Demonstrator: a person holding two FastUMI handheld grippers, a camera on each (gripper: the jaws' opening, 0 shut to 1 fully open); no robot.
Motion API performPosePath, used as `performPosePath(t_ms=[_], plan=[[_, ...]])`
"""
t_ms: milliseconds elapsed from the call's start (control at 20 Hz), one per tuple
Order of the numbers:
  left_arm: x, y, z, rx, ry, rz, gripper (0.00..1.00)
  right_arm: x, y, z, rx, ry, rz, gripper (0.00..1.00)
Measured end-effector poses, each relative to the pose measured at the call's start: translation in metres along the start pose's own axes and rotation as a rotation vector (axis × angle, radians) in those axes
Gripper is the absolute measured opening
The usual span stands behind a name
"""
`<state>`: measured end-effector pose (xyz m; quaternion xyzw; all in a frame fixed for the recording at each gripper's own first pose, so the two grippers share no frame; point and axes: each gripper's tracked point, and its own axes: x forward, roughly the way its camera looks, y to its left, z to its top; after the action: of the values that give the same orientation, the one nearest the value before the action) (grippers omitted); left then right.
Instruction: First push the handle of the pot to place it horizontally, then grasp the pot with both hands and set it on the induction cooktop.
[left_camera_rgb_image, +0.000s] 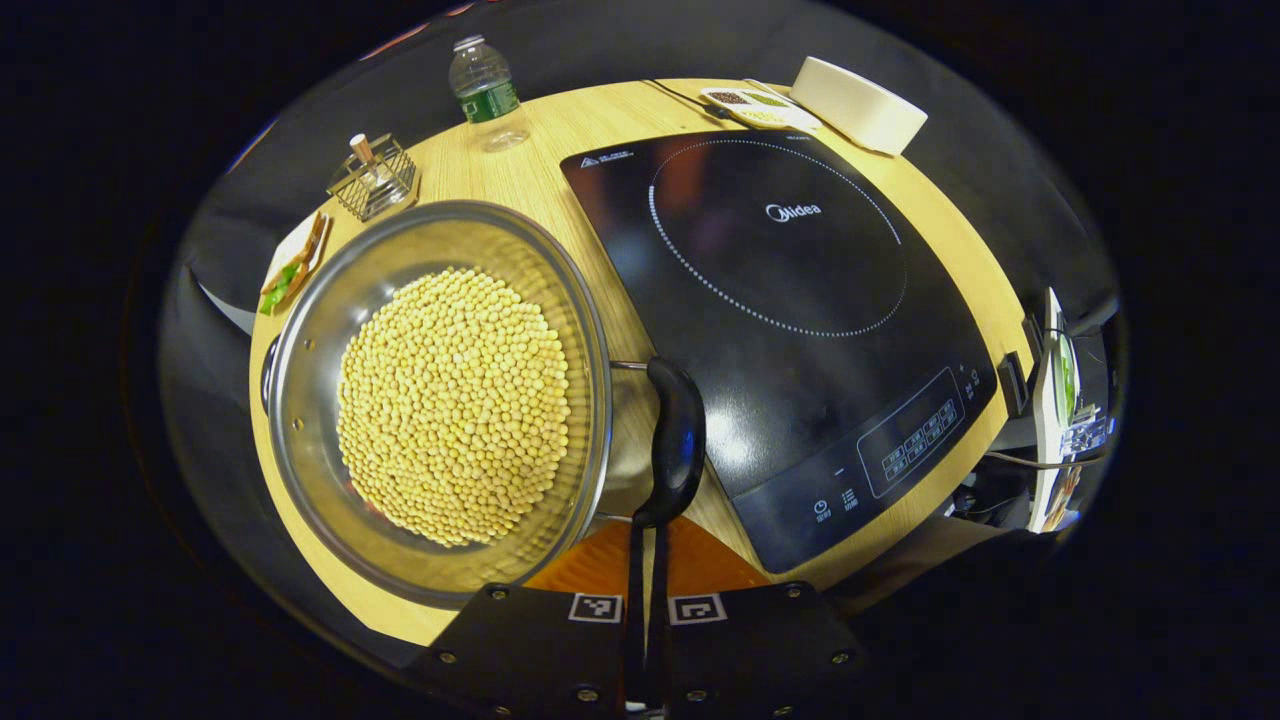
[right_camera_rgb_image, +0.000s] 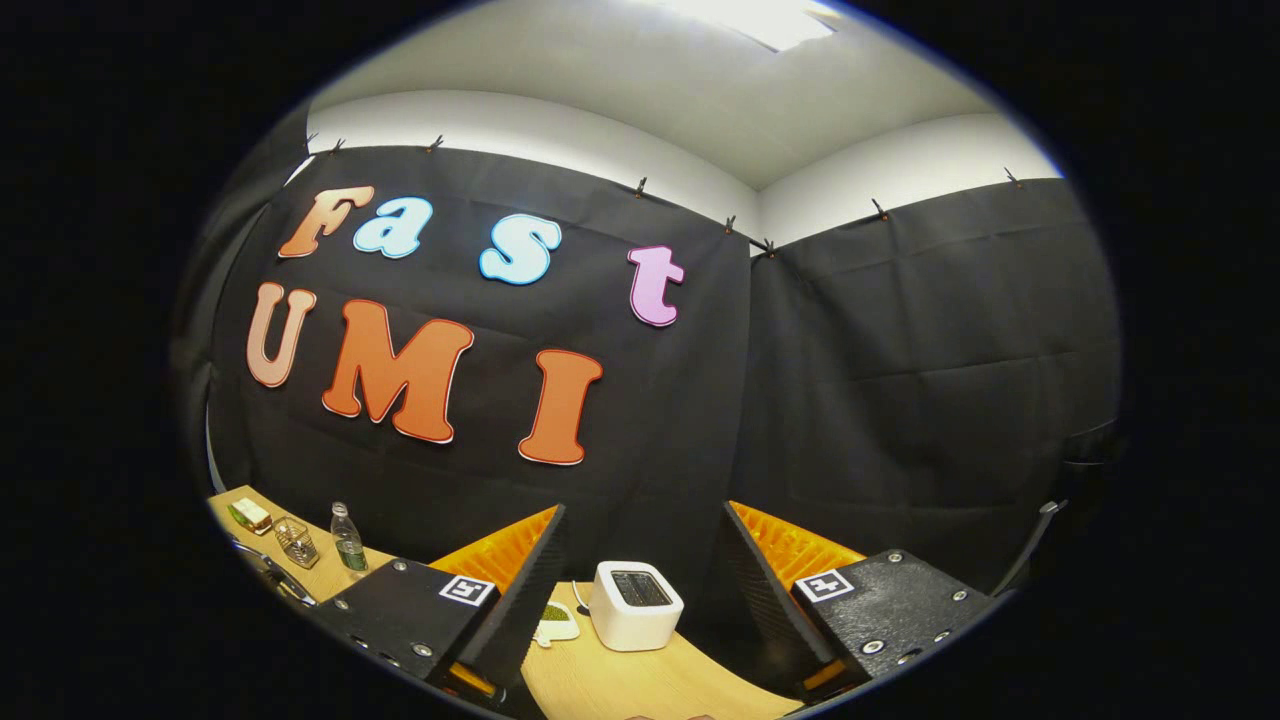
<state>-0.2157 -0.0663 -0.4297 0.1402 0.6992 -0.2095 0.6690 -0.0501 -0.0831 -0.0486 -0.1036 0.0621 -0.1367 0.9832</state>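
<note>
A: Left gripper (left_camera_rgb_image: 645, 590) is down low at the near edge of the wooden table (left_camera_rgb_image: 590, 130), its two fingers pressed together with barely a slit between them, nothing pinched. Their tips sit right at the lower end of the black handle (left_camera_rgb_image: 675, 440).

B: And the steel pot (left_camera_rgb_image: 440, 400)?

A: On the table, just left of the induction cooktop (left_camera_rgb_image: 790, 330), not on it yet. It's loaded with soybeans (left_camera_rgb_image: 455, 405), a broad heap covering the bottom.

B: So heavy, I'd judge.

A: I'd say so, and the load is loose. Tip it and the beans slide to one side. The steel wall looks smooth and slick, a poor place to pinch. The handle is rigid, curved, on a thin metal stem. It runs toward the camera, so the first step looks unfinished.

B: Where would you take hold?

A: Nudge the handle sideways near its free end. For the lift, one gripper on the handle, the other on the small dark lug (left_camera_rgb_image: 268, 372) at the far rim, keeping it level.

B: The right gripper (right_camera_rgb_image: 640, 585)?

A: Spread wide, holding nothing, raised and aimed at the booth wall, with a white toaster (right_camera_rgb_image: 636, 603) between its fingers farther off.
</note>
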Motion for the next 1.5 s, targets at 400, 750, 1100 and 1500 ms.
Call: performPosePath(t_ms=[400, 750, 1100, 1500], plan=[[0.005, 0.004, 0.025, -0.166, -0.025, -0.062, 0.02, -0.008, 0.014, -0.004, -0.009, 0.019, 0.034, 0.94], [0.009, 0.004, 0.049, -0.274, -0.046, -0.107, 0.02, -0.016, 0.034, -0.014, -0.032, 0.056, 0.082, 0.94], [0.014, 0.016, 0.079, -0.289, -0.110, -0.129, 0.02, -0.025, 0.061, -0.030, -0.024, 0.125, 0.144, 0.94], [0.012, 0.024, 0.090, -0.315, -0.169, -0.153, 0.02, -0.037, 0.115, -0.069, -0.017, 0.267, 0.281, 0.94]])
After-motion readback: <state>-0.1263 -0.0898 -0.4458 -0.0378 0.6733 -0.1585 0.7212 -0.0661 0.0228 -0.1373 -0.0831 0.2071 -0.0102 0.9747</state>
